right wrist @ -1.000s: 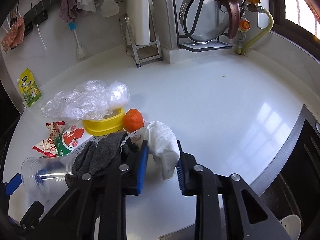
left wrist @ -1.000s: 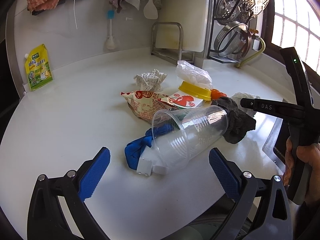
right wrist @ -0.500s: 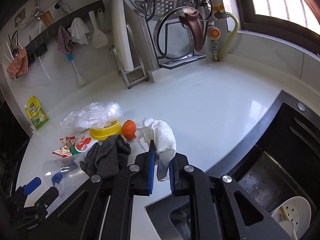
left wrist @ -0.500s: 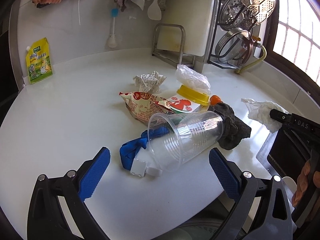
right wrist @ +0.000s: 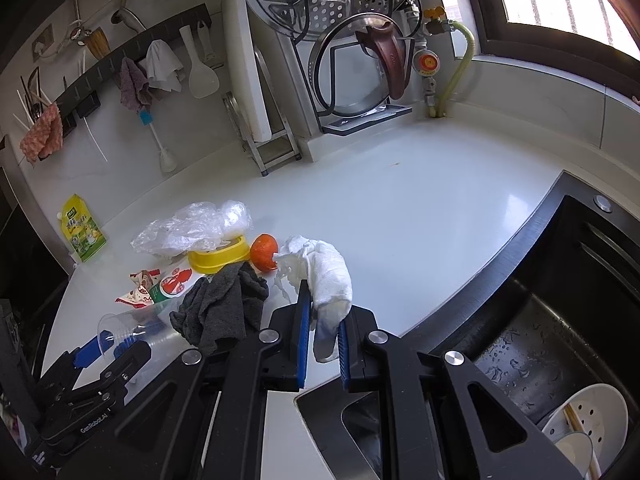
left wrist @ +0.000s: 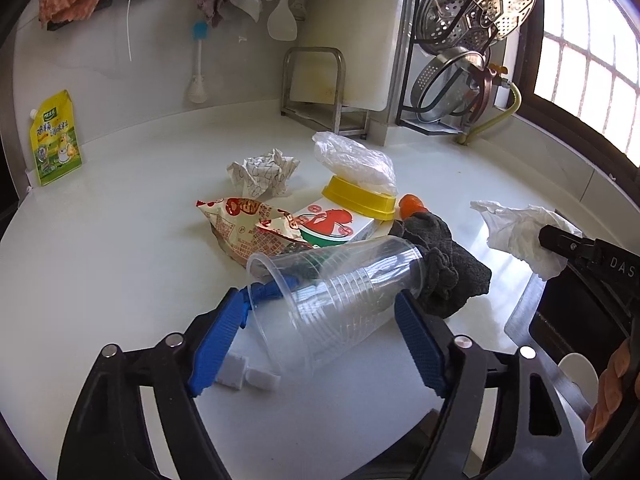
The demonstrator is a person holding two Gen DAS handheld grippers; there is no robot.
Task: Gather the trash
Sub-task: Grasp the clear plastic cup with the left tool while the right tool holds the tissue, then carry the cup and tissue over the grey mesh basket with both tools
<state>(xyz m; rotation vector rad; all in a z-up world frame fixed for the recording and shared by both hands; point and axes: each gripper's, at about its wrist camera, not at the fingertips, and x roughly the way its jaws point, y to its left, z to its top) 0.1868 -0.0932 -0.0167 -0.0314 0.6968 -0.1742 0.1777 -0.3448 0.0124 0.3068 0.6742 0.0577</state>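
Note:
A clear plastic cup [left wrist: 340, 292] lies on its side on the white counter [left wrist: 120, 260]. My left gripper [left wrist: 320, 332] straddles it, and its jaws are closing with the blue pads [left wrist: 216, 332] near the rim and the base. My right gripper [right wrist: 322, 344] is shut on a crumpled white tissue [right wrist: 328, 276], held up near the sink edge; the left wrist view shows the tissue [left wrist: 520, 228] at the right. Behind the cup lie a dark grey cloth [left wrist: 448, 272], a small orange [left wrist: 412, 204], a red snack wrapper [left wrist: 248, 224] and a crumpled paper [left wrist: 264, 172].
A yellow lid [left wrist: 356, 200] under a clear plastic bag [left wrist: 352, 156], a red-and-green carton [left wrist: 336, 224] and a blue scrap with white blocks [left wrist: 248, 376] crowd the pile. A dark sink [right wrist: 560, 300] holding a white bowl is at the right. Racks and a cutting board [left wrist: 352, 32] line the back wall.
My left gripper has moved in over the cup and its jaws have narrowed around it. The right gripper has lifted the tissue from the pile toward the sink and closed tighter.

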